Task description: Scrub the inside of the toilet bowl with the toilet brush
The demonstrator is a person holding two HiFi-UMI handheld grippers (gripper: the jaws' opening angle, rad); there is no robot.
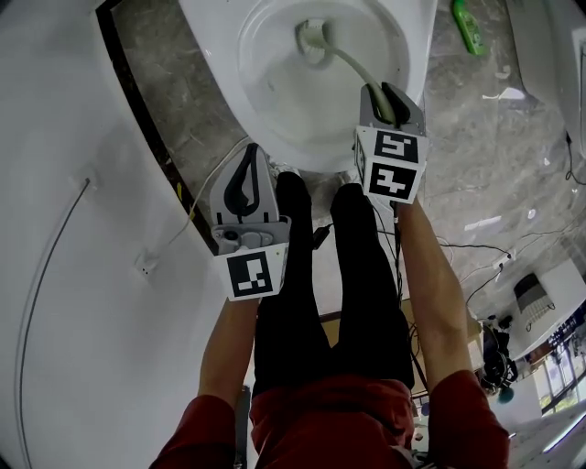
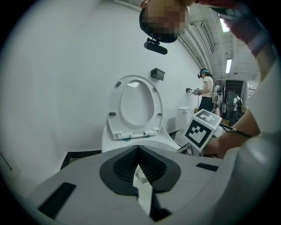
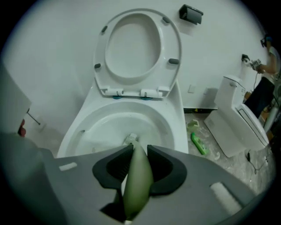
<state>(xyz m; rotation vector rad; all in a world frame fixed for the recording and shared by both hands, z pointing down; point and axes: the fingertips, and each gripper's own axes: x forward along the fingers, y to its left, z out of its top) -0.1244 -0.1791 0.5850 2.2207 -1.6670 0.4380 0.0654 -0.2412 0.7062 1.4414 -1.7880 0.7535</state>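
The white toilet bowl (image 1: 414, 57) lies open at the top of the head view, its seat and lid (image 3: 136, 48) raised against the wall. A toilet brush with a pale green handle (image 3: 138, 176) reaches down into the bowl (image 3: 79, 127); its whitish head (image 1: 312, 37) rests low inside, near the water. My right gripper (image 1: 386, 96) hangs over the near right rim, shut on the handle (image 1: 355, 66). My left gripper (image 1: 245, 179) hovers left of the bowl's front, outside it, jaws together. In the left gripper view a thin white sliver shows between its pads (image 2: 147, 166); what it is stays unclear.
A green bottle (image 1: 469, 26) lies on the marble floor right of the bowl, also in the right gripper view as the bottle (image 3: 198, 143). A second toilet (image 3: 239, 118) stands farther right. White wall runs along the left. Cables (image 1: 476, 247) trail on the floor. A person (image 2: 205, 90) stands in the background.
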